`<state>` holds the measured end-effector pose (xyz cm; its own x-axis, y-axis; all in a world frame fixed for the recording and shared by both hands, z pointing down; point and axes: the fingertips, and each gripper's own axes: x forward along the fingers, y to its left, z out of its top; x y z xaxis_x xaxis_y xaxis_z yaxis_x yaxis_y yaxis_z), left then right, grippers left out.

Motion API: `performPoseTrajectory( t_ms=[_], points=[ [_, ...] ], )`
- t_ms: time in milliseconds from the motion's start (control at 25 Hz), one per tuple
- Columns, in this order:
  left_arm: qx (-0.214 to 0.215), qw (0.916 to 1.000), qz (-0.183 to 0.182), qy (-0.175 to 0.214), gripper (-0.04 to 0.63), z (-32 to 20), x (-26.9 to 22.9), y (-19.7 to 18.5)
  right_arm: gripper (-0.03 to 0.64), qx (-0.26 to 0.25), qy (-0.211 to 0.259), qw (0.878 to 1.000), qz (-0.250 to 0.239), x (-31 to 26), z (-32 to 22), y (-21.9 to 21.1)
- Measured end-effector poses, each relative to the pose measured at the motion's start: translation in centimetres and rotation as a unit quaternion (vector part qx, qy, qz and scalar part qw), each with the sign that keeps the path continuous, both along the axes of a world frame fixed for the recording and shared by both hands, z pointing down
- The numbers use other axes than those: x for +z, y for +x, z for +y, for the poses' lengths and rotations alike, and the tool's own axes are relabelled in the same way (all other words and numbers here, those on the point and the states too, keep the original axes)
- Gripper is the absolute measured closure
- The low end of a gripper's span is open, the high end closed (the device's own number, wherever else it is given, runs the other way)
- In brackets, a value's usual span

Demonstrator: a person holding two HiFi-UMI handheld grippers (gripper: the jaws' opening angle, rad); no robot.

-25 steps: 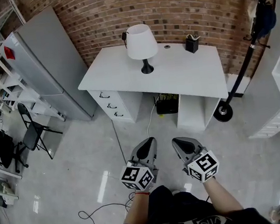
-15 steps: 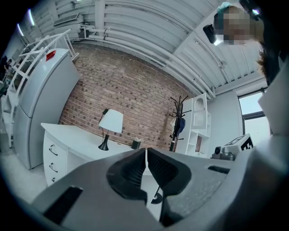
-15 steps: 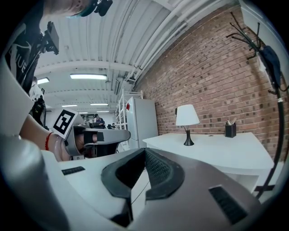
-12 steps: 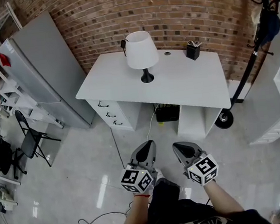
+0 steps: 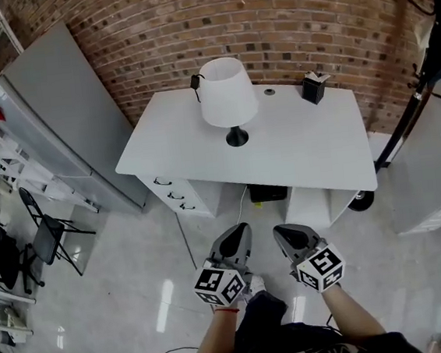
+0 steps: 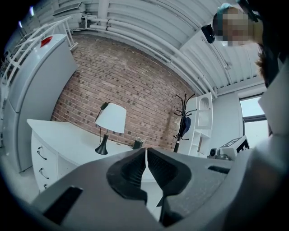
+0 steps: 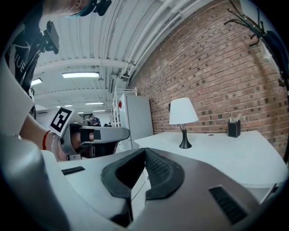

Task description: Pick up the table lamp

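Hardly begun, by the look of it: no contact yet with the table lamp (image 5: 228, 100), upright on the white desk (image 5: 311, 146), toward the desk's back edge and left of its middle, well apart from the black pen holder (image 5: 314, 88) at the desk's back right. Both tools held short of the desk's front edge and aimed toward it: left gripper (image 5: 239, 229) with fingers clenched together on nothing, right gripper (image 5: 282, 233) likewise pressed shut and empty. Left to do, judging from this: close the gap to the desk, part the fingers, take hold, lift. Long axis of the lamp vertical, from the round black base (image 5: 237, 139) on the desk top, up the thin black stem, to the white cone shade (image 5: 226, 85), narrow end uppermost. Black cord fitting (image 5: 194, 81) just beside the shade, on the side away from the pen holder. Probably best gripped low on the stem, the shade looking wide and light.
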<state>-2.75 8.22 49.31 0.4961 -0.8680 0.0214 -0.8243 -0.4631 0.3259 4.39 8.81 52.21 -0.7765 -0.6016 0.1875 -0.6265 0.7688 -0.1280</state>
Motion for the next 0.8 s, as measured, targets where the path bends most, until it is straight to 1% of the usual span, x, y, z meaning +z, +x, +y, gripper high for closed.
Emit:
performPoseTrajectory(
  t_ms=[120,280,400,520,800],
  points=[
    [0.016,0.9999,0.004,0.0,0.574,-3.7,0.1,-0.6,0.614,0.009,-0.002,1.0,-0.002,0.5,-4.0,-0.9],
    [0.038,0.9992,-0.01,-0.009,0.574,-8.9,0.3,-1.7,0.614,0.024,-0.014,1.0,0.004,1.4,-9.4,-2.4],
    [0.052,0.9985,-0.012,-0.01,0.574,-11.8,0.4,-2.5,0.614,0.026,-0.015,1.0,0.006,1.9,-12.3,-3.9],
    [0.056,0.9983,-0.013,-0.01,0.574,-14.4,0.8,-3.3,0.614,0.022,-0.015,1.0,0.01,2.6,-14.8,-5.2],
    [0.065,0.9975,0.015,-0.024,0.574,-18.9,1.6,-4.4,0.614,0.006,-0.02,0.999,0.031,3.7,-19.5,-7.3]
  ],
)
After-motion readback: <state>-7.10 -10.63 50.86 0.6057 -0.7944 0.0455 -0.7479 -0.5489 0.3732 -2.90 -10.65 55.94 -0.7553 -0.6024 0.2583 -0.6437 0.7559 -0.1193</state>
